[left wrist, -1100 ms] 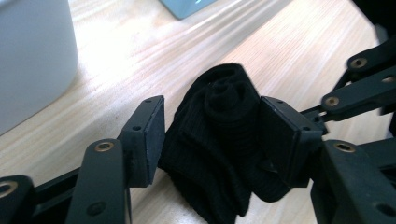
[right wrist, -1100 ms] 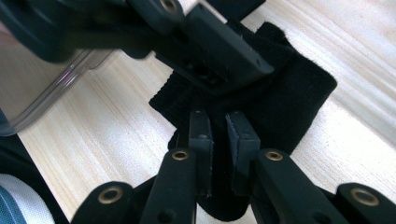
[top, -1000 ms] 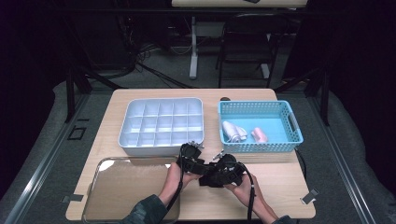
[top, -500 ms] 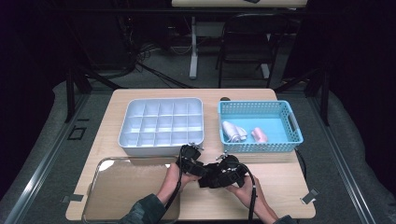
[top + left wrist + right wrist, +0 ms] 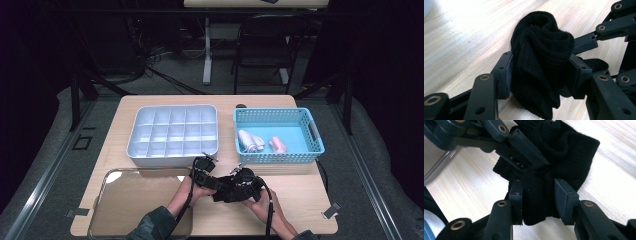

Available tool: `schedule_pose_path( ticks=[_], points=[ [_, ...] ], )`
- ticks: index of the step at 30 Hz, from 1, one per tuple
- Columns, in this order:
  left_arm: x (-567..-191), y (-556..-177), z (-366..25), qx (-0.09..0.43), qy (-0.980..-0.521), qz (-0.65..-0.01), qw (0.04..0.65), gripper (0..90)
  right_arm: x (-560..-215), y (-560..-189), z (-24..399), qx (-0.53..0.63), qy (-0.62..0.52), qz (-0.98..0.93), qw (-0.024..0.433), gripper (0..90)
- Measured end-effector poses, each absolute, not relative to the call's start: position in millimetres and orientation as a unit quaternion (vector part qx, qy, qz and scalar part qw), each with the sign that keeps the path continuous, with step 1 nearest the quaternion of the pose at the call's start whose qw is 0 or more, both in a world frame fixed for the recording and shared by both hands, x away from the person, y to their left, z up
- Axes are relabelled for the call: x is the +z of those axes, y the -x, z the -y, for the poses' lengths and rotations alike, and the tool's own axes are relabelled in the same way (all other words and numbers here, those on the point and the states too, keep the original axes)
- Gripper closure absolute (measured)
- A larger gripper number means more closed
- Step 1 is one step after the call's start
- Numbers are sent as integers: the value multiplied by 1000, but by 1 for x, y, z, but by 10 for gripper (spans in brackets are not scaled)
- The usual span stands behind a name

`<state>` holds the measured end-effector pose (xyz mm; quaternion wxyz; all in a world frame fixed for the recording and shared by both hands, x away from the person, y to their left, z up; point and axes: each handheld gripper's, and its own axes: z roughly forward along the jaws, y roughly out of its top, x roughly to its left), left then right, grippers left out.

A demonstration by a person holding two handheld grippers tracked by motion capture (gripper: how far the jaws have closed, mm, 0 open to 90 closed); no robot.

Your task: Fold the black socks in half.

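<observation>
A dark room with chair and table legs lies behind a light wooden table [image 5: 300, 200]; on the table, a grey divided tray [image 5: 172, 132] stands at the far left, a blue basket [image 5: 278, 135] sits just beside the tray on its right, holding a white roll [image 5: 250, 141] and a pink roll [image 5: 278, 145], and a clear lid [image 5: 135, 205] lies in front of the tray; just in front of the tray's near right corner, both grippers meet over a black sock [image 5: 541, 65]; the left gripper [image 5: 540, 72] has its jaws pressed on the bunched sock from both sides, and they have just been closing a little; the right gripper [image 5: 538, 200] clamps another fold of the same sock between its pads [image 5: 517, 202], its jaws likewise just closing; the sock rests on the bare wood.
</observation>
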<state>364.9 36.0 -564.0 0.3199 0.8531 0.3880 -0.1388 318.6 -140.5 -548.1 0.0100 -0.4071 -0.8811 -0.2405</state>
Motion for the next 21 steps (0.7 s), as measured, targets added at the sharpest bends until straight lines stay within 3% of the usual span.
schedule_pose_path(
  ticks=[10,14,21],
  points=[
    [-563,-364,-33,-122,-870,-350,325,623,-548,-324,144,-240,404,882,23,606],
    [-564,-363,-35,-118,-868,-344,339,653,-544,-324,145,-239,399,885,14,501],
    [-559,-359,-40,-100,-865,-347,348,666,-524,-319,161,-255,391,885,-2,404]
  ],
)
